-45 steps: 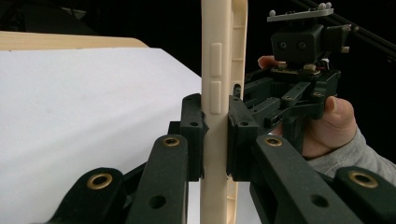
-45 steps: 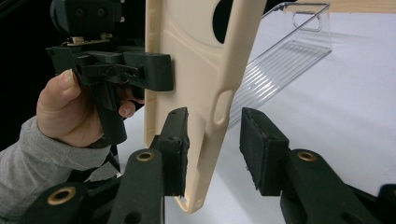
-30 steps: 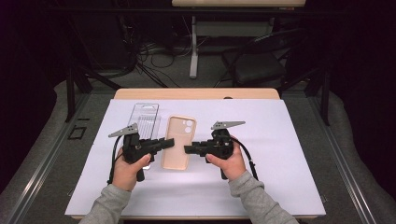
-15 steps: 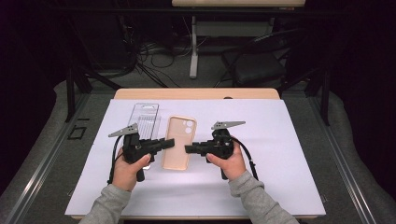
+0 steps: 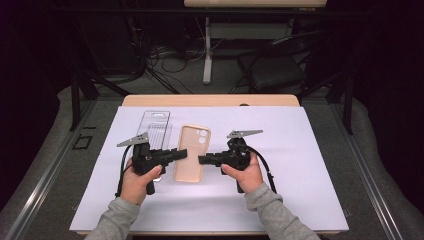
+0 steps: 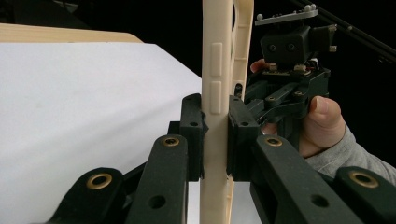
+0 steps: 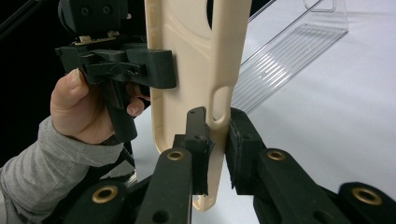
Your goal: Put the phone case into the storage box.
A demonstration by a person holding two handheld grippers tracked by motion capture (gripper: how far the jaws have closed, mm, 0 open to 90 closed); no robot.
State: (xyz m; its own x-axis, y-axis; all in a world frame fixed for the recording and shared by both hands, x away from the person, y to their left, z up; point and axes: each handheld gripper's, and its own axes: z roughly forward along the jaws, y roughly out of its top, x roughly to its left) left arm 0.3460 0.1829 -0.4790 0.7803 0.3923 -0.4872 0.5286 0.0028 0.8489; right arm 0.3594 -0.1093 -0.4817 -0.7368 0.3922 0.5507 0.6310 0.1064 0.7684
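High view: near the person, the left gripper and right gripper each clamp a long edge of the beige phone case. The right jaws have just been closing. The case's long axis runs away from the person, camera cutout far. Beyond, a clear tray lies on the white mat, its outline faint.

From the high view we look forward and down on the white table from well above its near edge at 6 o'clock. The left gripper view sits close behind its jaws, facing 3 o'clock; the right gripper view, equally close, faces 9 o'clock. All three views share the beige phone case at the table's centre.
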